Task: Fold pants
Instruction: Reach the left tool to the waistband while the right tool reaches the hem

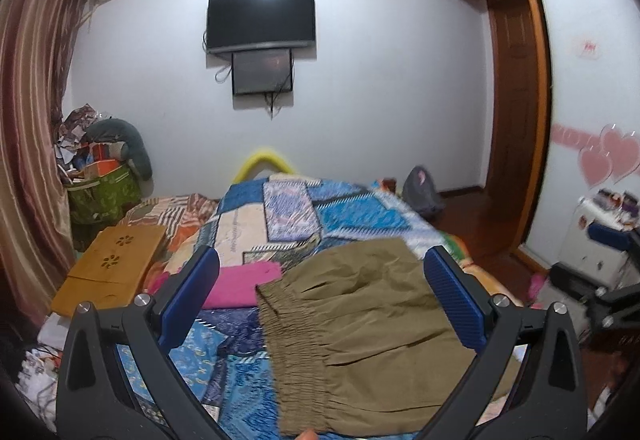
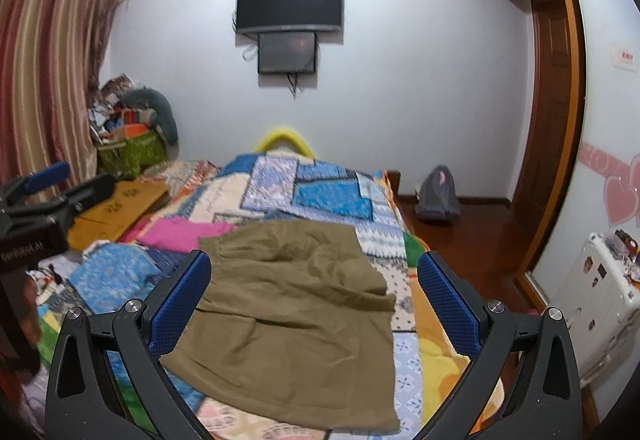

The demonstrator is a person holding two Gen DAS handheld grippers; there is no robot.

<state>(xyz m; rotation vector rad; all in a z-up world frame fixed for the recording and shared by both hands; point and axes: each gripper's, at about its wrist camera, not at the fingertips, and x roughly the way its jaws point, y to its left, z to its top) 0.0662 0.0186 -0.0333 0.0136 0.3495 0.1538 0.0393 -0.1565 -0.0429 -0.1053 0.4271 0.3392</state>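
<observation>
While olive pants (image 2: 288,304) lie folded on quilt (image 1: 280,208), left tongs (image 1: 320,300) and right tongs (image 2: 316,304) gape wide, seemingly touching nothing.

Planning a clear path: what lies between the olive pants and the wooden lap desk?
In the left wrist view, a folded pink cloth lies on the patchwork quilt between the olive pants and wooden lap desk.

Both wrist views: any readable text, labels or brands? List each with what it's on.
"GenRobot.AI", faint, on the black body of the left claw.
Red characters on the wall sign: too blurred to read.
Pink lettering band on the wardrobe door: not legible.
Pale print on the patchwork quilt: too small to read.
</observation>
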